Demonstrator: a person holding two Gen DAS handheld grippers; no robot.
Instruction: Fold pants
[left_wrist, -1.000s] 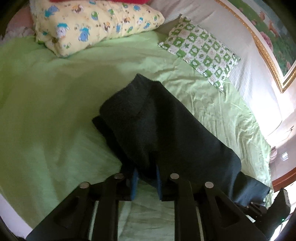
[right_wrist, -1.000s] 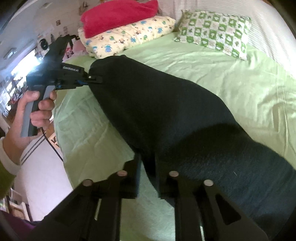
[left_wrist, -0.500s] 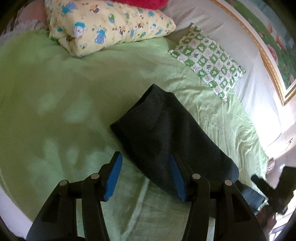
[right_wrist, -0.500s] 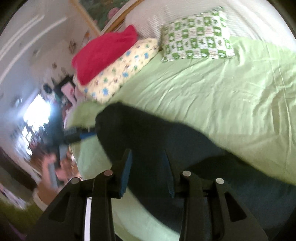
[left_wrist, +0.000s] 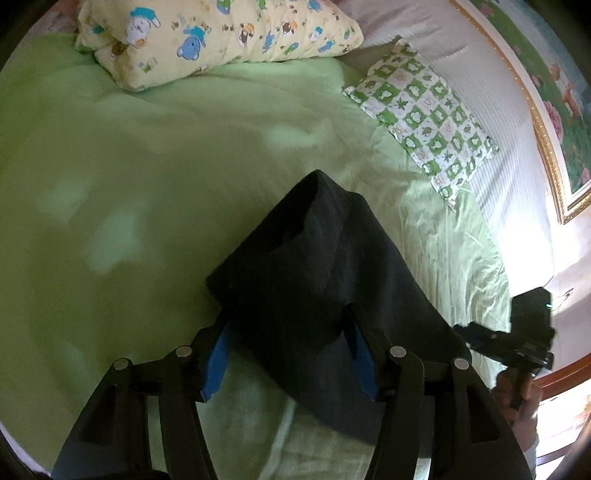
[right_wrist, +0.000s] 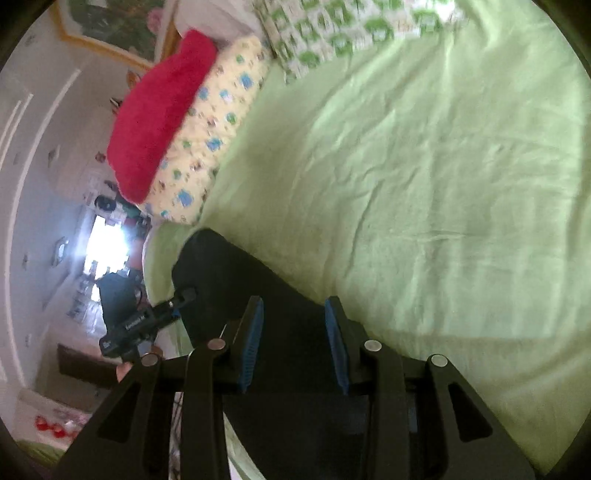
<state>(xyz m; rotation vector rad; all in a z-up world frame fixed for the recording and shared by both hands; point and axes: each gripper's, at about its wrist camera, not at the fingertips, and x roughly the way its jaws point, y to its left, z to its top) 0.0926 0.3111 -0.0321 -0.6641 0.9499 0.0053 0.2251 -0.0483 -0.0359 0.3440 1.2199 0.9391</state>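
Left claw (left_wrist: 288, 354): jaws spread wide, blue pads either side of the near edge of the pants (left_wrist: 321, 280), gripping nothing that we can see

Right claw (right_wrist: 293, 345): jaws likewise apart, nothing held, dark cloth lying between and beneath the pads; in the left wrist view we see it at the far right, off the bed's edge

Pants: dark, lying in a folded strip on the green bed sheet (left_wrist: 110, 184), running from near the cartoon-print pillow (left_wrist: 221, 33) side toward the right edge of the bed; the far end shows a small lifted lip

Beyond: green checked pillow (left_wrist: 424, 122) far right, red cushion (right_wrist: 159, 110) atop the cartoon pillow, framed picture (left_wrist: 554, 92) on the wall

Step in hand, as we judge it: both claws released, a fresh grasp wanted for the next fold. We would take both layers together at matching corners, bite deep enough that the cloth cannot slip, carry both ends level, and flatten the lifted lip before creasing
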